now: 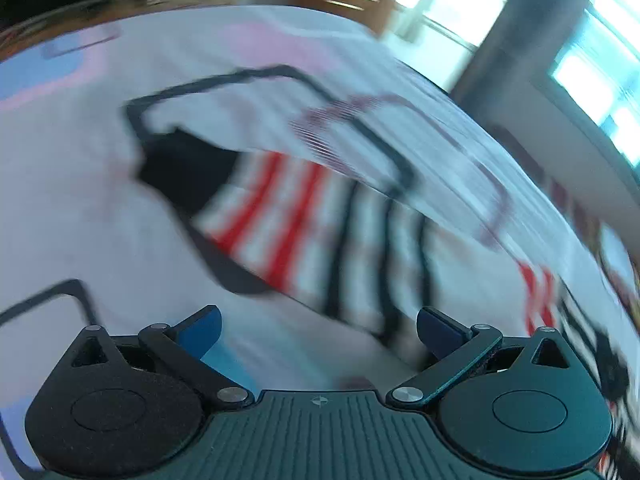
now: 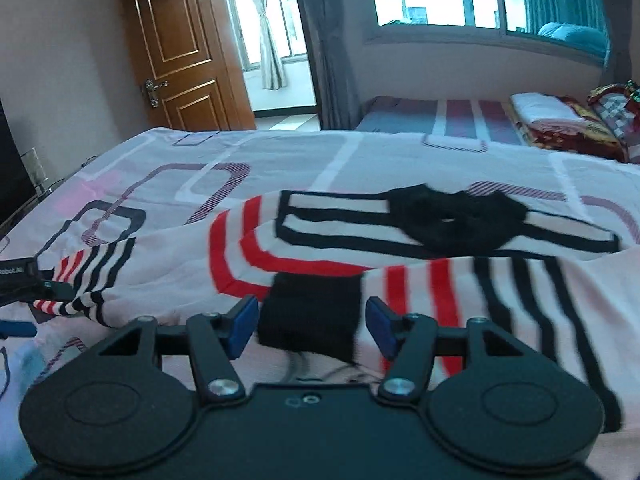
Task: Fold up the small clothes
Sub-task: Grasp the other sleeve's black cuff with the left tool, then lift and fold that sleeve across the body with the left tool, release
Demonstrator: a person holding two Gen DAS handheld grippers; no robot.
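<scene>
A pale pink sweater [image 2: 532, 300] with red and black stripes lies spread on the bed, its black collar [image 2: 452, 220] toward the far side. My right gripper [image 2: 312, 318] stands partly open with the black cuff [image 2: 308, 332] of one sleeve between its blue pads [image 2: 242, 320], a gap on each side. The left wrist view is badly blurred. There my left gripper [image 1: 320, 316] is wide open and holds nothing, above a striped sleeve [image 1: 288, 220] with a black cuff [image 1: 180, 172]. A black housing [image 2: 18, 278] of the left gripper shows at the left edge, beside the other sleeve [image 2: 88, 276].
The bed sheet [image 2: 280, 152] is pale with rounded-rectangle patterns. Beyond it stand a wooden door [image 2: 176, 52], a second mattress [image 2: 440, 120] with folded blankets [image 2: 560, 120] under the windows, and dark furniture [image 2: 12, 184] at the left.
</scene>
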